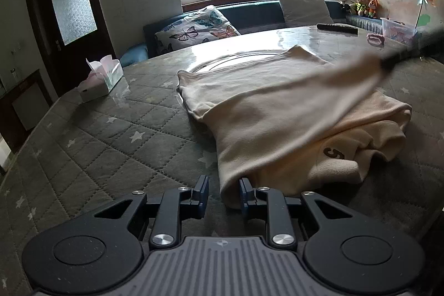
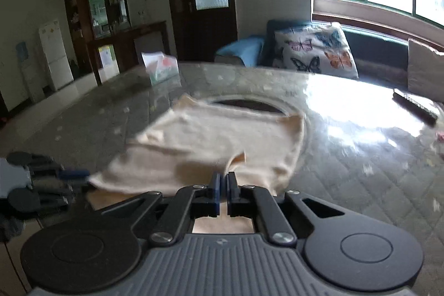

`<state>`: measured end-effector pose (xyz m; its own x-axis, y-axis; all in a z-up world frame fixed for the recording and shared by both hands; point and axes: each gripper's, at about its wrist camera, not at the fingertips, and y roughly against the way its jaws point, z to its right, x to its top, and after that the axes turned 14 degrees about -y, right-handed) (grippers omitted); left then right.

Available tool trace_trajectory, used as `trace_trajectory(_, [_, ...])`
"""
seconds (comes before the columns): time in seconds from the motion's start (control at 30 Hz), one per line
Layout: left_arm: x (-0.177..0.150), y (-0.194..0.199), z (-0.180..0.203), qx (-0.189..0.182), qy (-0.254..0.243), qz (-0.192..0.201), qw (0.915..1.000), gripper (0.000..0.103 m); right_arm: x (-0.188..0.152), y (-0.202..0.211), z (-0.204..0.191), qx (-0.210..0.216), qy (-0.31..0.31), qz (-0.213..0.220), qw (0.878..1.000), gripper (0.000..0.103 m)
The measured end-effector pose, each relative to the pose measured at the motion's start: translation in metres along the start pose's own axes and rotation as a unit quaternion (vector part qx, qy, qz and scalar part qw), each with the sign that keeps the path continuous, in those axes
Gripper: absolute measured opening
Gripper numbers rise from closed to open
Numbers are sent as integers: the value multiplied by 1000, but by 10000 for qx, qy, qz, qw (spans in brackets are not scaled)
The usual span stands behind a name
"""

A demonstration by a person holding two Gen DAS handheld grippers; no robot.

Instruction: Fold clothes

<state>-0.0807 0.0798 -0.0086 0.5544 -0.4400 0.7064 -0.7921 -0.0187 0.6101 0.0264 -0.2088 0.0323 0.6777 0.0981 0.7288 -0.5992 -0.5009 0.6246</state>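
Observation:
A cream garment (image 1: 266,113) lies partly folded on the grey quilted table cover (image 1: 97,146), with a dark "5" print (image 1: 333,153) at its right side. My left gripper (image 1: 223,192) is open and low at the garment's near corner, which lies beside its right finger. My right gripper (image 2: 224,181) is shut on a sleeve or edge of the cream garment (image 2: 211,140) and holds it lifted. In the left wrist view that lifted strip (image 1: 319,96) stretches, blurred, up to the right gripper (image 1: 399,57) at the far right. The left gripper (image 2: 55,179) shows at the left in the right wrist view.
A tissue box (image 1: 101,79) stands at the table's left. A remote control (image 1: 337,28), a pink object (image 1: 375,39) and a clear box (image 1: 398,29) sit at the far right. A sofa with a butterfly cushion (image 1: 197,28) runs behind the table.

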Motion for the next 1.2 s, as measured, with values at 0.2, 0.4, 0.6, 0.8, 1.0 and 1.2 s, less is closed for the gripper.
trace_trajectory(0.2, [-2, 10, -7, -78, -46, -24, 10000, 27, -17, -15, 9, -182, 77, -400, 9990, 11])
trace_trajectory(0.4, [12, 33, -22, -13, 1, 251, 9997, 27, 1, -6, 4, -68, 243, -123, 9996, 13])
trace_trajectory(0.6, [45, 24, -21, -296, 30, 646, 9975, 27, 10, -30, -2, 105, 193, -183, 9996, 13])
trace_trajectory(0.8, [64, -8, 1, -650, -179, 604, 9959, 27, 8, -42, -17, 261, 337, -275, 9987, 14])
trace_trajectory(1.0, [73, -13, 27, -1093, -399, 789, 9901, 43, -1, -34, 3, -2, 138, -378, 9992, 23])
trace_trajectory(1.2, [83, -16, 63, -1458, -816, 961, 9812, 49, -13, -35, 26, 37, -336, -732, 9967, 23])
